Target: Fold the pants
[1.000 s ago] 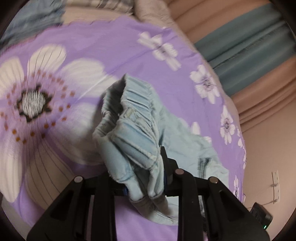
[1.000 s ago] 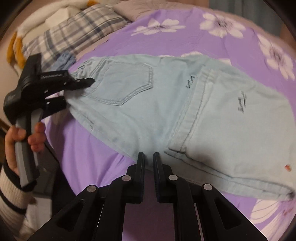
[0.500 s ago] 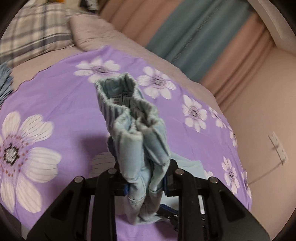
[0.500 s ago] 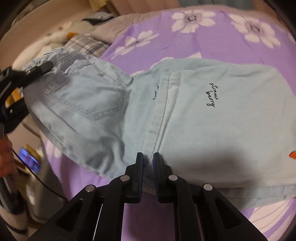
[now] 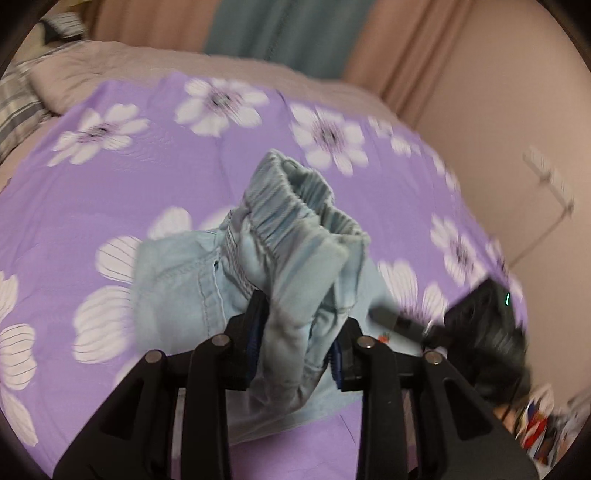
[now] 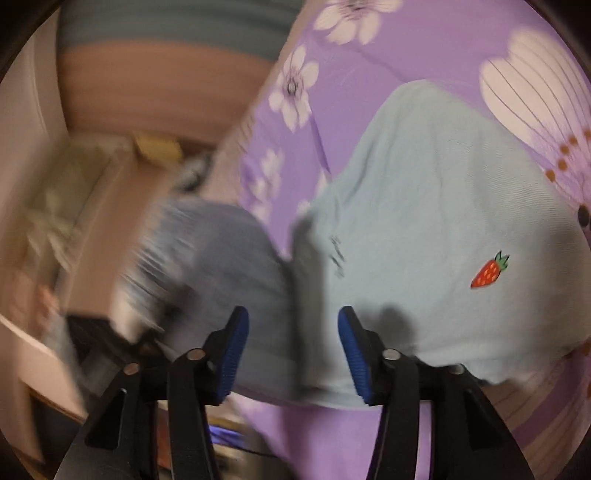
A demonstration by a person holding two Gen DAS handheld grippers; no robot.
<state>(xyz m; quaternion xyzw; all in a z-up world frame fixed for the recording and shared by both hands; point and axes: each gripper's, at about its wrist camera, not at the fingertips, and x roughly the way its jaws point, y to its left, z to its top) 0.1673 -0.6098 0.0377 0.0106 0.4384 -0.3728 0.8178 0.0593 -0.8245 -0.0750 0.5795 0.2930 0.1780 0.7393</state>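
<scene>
Light blue denim pants (image 5: 295, 251) lie on a purple flowered bedspread (image 5: 147, 184). My left gripper (image 5: 295, 339) is shut on the bunched elastic waistband and holds it up above the folded legs. In the right wrist view the pants (image 6: 424, 221) lie flat with a small strawberry patch (image 6: 489, 271). My right gripper (image 6: 293, 343) is open, its blue pads apart just over the near edge of the fabric, gripping nothing. The right gripper also shows in the left wrist view (image 5: 480, 325) as a blurred black shape at the right.
The bed's edge runs along the left of the right wrist view, with a cardboard box (image 6: 122, 229) and clutter on the floor beyond. Curtains (image 5: 280, 29) and a pink wall (image 5: 517, 110) stand behind the bed. A pillow (image 5: 74, 74) lies at the far left.
My right gripper has opened and let go of the pants' edge. My left gripper has swung the waistband over toward the folded legs.
</scene>
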